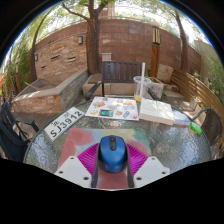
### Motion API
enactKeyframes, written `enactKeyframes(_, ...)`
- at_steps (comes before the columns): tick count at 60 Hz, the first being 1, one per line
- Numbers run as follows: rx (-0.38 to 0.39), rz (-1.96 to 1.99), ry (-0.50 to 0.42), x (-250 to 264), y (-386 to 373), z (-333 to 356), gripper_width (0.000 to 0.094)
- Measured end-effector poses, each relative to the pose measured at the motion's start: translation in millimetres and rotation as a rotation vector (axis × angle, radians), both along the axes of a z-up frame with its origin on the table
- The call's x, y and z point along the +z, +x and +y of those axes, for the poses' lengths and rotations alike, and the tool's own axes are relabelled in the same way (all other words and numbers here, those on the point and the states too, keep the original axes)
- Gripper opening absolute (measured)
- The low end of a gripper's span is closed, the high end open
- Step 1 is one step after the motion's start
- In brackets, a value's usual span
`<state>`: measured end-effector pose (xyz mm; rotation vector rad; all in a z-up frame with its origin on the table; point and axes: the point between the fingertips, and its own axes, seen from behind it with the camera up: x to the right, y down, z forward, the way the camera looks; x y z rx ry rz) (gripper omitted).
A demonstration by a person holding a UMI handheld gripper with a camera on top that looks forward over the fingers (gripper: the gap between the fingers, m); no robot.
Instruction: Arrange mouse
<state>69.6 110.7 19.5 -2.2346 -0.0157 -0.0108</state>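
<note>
I see the mouse (111, 151) between my gripper's (111, 160) fingers, on the table (60, 143). A plate (65, 124) lies ahead to the left, papers (112, 108) beyond, a cup (141, 87) behind them, a bench (118, 74) farther back.

hand-held gripper (112, 160) level, fingers clamped on load

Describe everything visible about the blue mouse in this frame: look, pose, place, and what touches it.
The mouse is a small computer mouse with a rounded blue shell that looks like smooth plastic, and a darker strip running down its middle where a wheel would sit. It lies flat, lengthwise between the two fingers of the gripper, whose pink pads flank it closely on both sides; whether they actually press on it cannot be judged. It seems to rest on the glass-topped table. No cable is visible.
</note>
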Motion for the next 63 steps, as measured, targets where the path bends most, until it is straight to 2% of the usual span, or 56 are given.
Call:
enactKeyframes(5,-0.001,0.016,-0.044,-24,-8,-1,0.0495)
enactKeyframes(8,-0.023,-0.017,-0.047,-19,-4,-10,0.0567)
enactKeyframes(13,-0.032,-0.037,-0.029,3,-4,-18,0.0842)
enactKeyframes(14,-0.033,-0.036,-0.023,10,-5,-22,0.0865)
enactKeyframes(17,-0.04,-0.042,-0.011,32,-7,-37,0.0831)
enactKeyframes(30,-0.053,-0.078,0.024,133,-29,-117,0.0848)
enactKeyframes(38,-0.079,-0.098,0.032,168,-39,-160,0.0848)
enactKeyframes(49,-0.097,-0.103,0.03,183,-54,-204,0.0849)
enactKeyframes(63,-0.115,-0.109,0.01,184,-54,-220,0.0849)
